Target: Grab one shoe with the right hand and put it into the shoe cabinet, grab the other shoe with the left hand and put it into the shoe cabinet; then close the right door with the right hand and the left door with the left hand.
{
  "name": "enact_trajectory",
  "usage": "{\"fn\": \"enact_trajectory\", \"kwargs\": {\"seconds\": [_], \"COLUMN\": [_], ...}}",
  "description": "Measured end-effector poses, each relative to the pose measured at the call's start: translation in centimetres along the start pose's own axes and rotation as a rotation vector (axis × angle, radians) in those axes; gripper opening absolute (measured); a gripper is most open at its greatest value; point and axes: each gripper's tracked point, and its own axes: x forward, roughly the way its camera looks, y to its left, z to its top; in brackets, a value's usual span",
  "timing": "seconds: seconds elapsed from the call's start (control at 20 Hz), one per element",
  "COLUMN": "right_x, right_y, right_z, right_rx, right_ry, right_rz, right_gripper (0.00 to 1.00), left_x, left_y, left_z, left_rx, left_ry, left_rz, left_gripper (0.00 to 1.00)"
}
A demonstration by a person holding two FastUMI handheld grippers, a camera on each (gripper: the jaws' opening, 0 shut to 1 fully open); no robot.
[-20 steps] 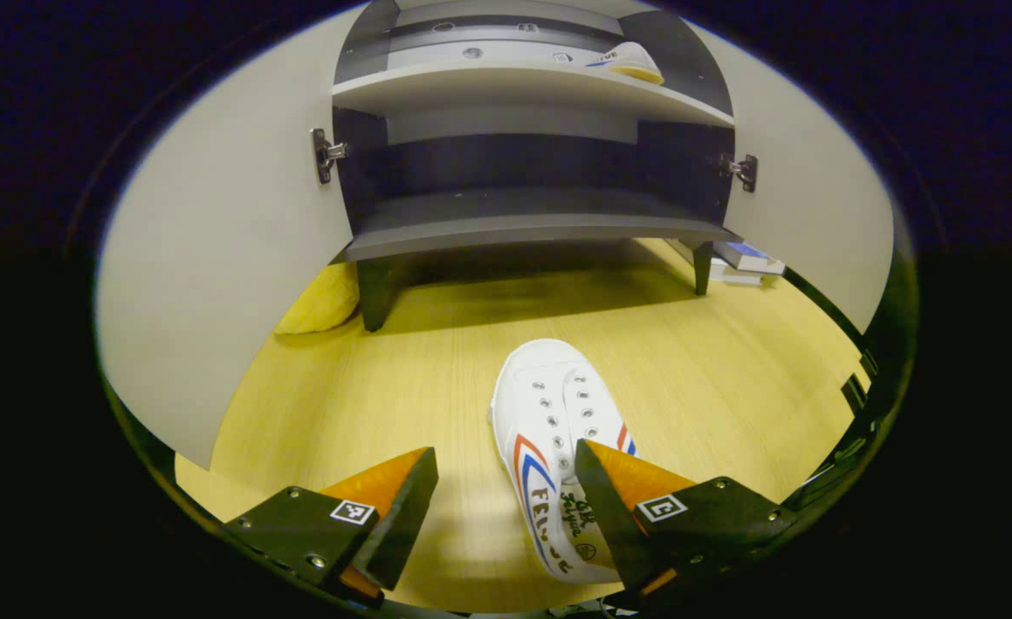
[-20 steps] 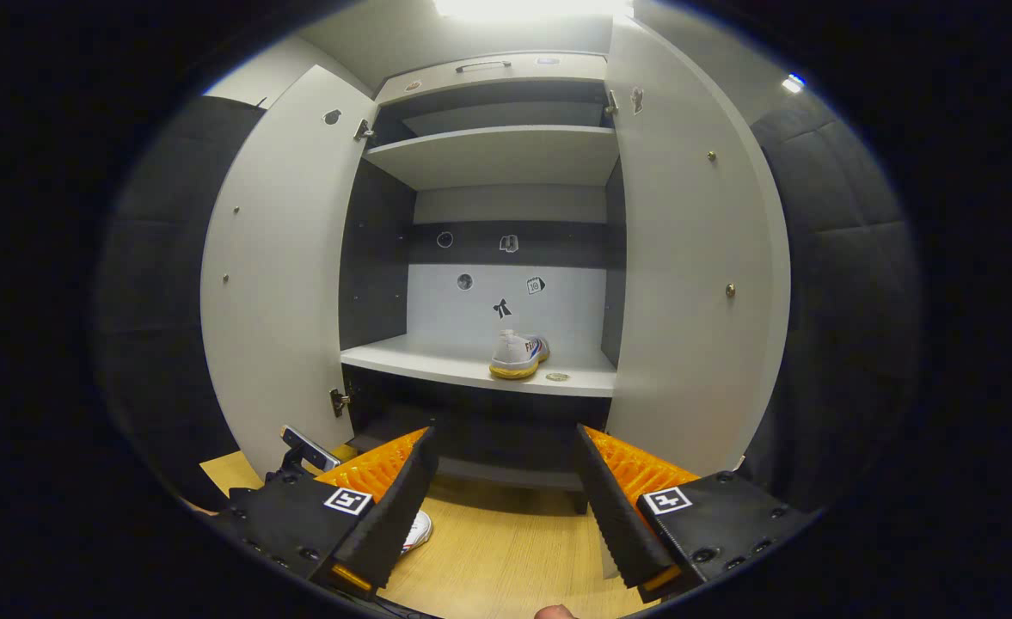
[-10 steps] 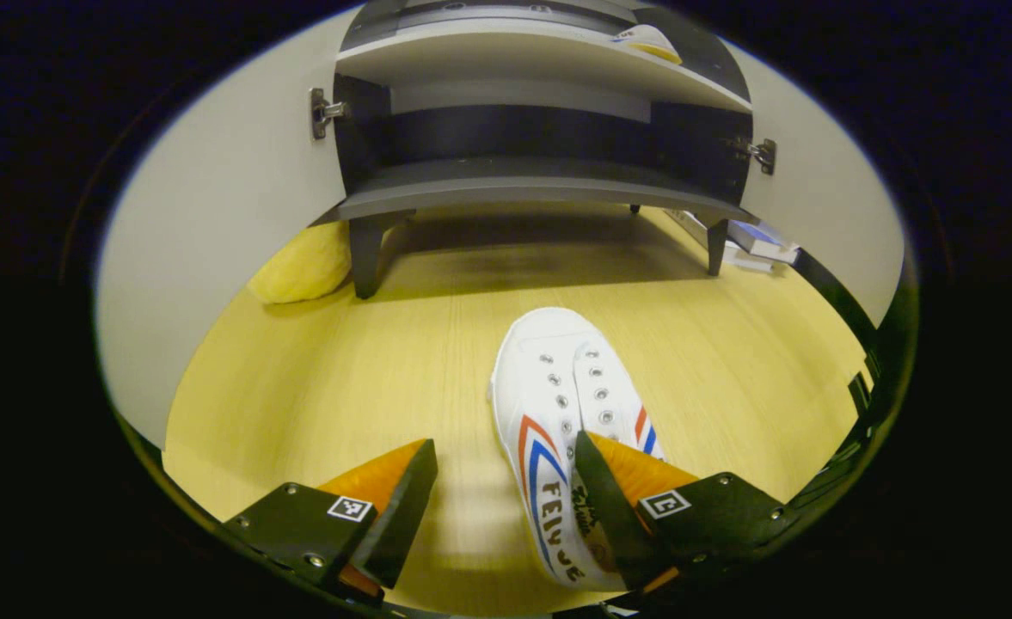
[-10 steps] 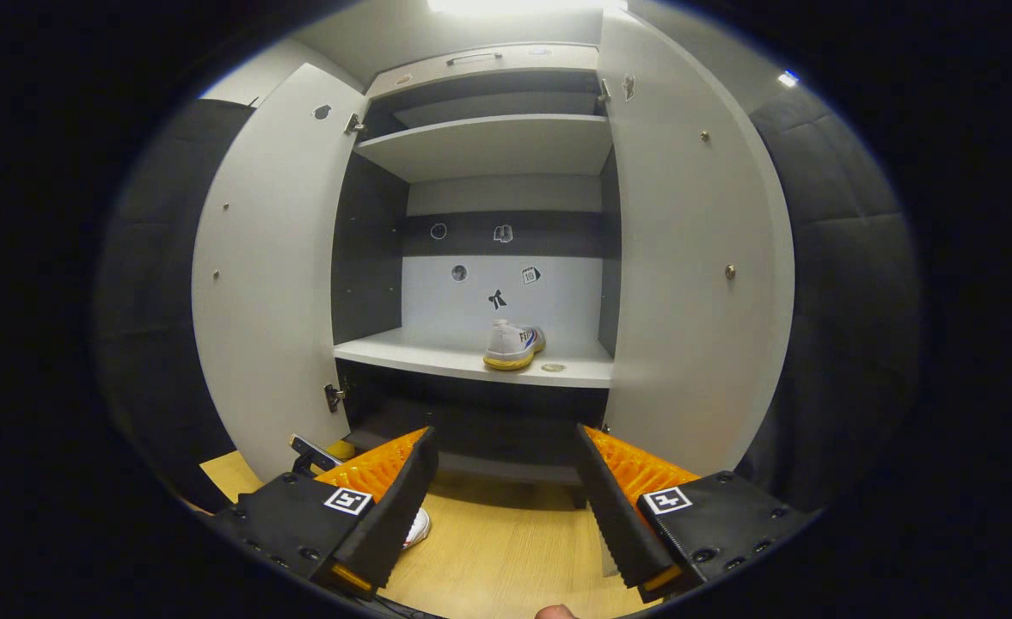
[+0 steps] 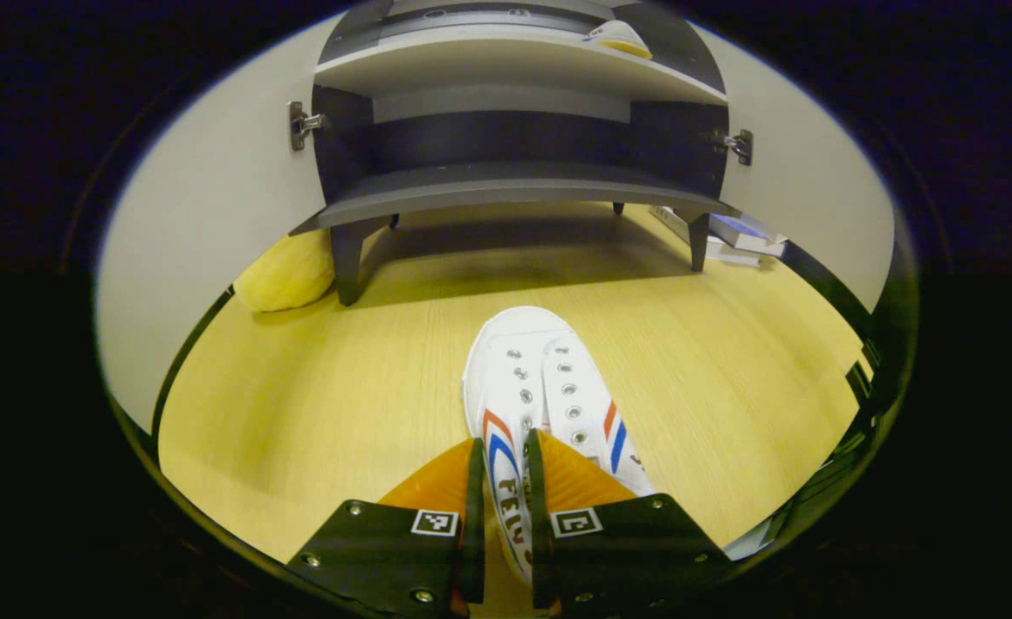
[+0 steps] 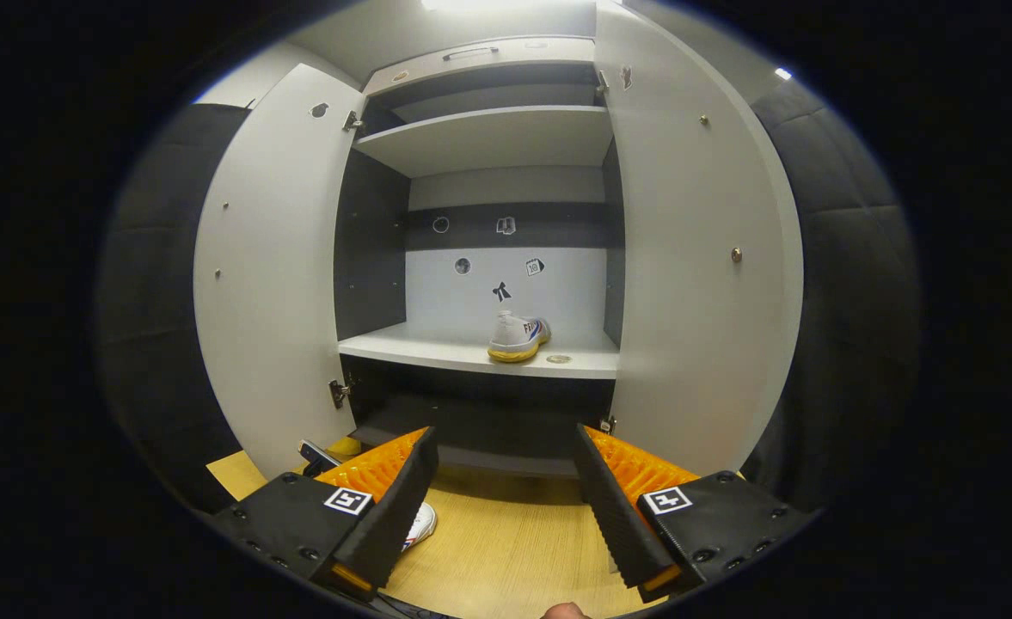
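The left gripper is pinching the near side wall of the shoe on the floor, one finger outside the upper and one inside the opening, both pressing on the canvas. The shoe is lying straight ahead of that gripper, its long axis running along the fingers with the toe pointing at the cabinet. The other shoe is already sitting on the middle shelf, toward its right half, heel outward.

The right gripper is hanging spread and holding nothing, facing the open cabinet from farther back. In its view the left gripper's shoe is peeking out at the lower left.

The coming move looks like a lift up and forward onto the middle shelf. The free room there lies left of the shelved shoe, so the held one should be going in on that side. The left door and right door are both standing wide open, leaving a clear lane between them. The shelf's front edge is the thing to clear on the way up. A yellow cushion is lying by the cabinet's left leg, out of the path.
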Motion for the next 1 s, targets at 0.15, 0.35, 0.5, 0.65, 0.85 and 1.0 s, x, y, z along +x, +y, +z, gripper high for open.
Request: {"fn": "enact_trajectory", "kwargs": {"seconds": [0.15, 0.35, 0.5, 0.65, 0.85, 1.0], "right_x": [-0.1, -0.4, -0.5, -0.4, -0.4, -0.4], "right_y": [-0.2, -0.5, -0.5, -0.3, 0.2, 0.6], "right_z": [0.0, 0.0, 0.0, 0.1, 0.4, 0.5], "right_rx": [0.004, 0.003, 0.001, -0.003, -0.007, -0.009], "right_ry": [0.001, 0.000, -0.002, -0.002, -0.011, -0.015], "right_rz": [0.002, -0.003, -0.004, 0.000, 0.007, 0.013], "right_gripper": [0.98, 0.98, 0.98, 0.98, 0.98, 0.98], "left_x": [-0.1, -0.5, -1.1, -2.2, -4.5, -6.6], "left_y": [0.1, 0.4, 0.7, 1.1, 1.6, 2.0], "left_z": [0.1, 1.2, 2.0, 3.6, 7.1, 10.5], "left_rx": [-0.078, -0.088, -0.095, -0.115, -0.140, -0.147], "left_ry": [0.011, -0.037, -0.065, -0.112, -0.185, -0.253], "left_rz": [-0.002, 0.011, 0.025, 0.030, 0.030, 0.029], "left_gripper": [0.05, 0.02, 0.02, 0.01, 0.01, 0.01]}}
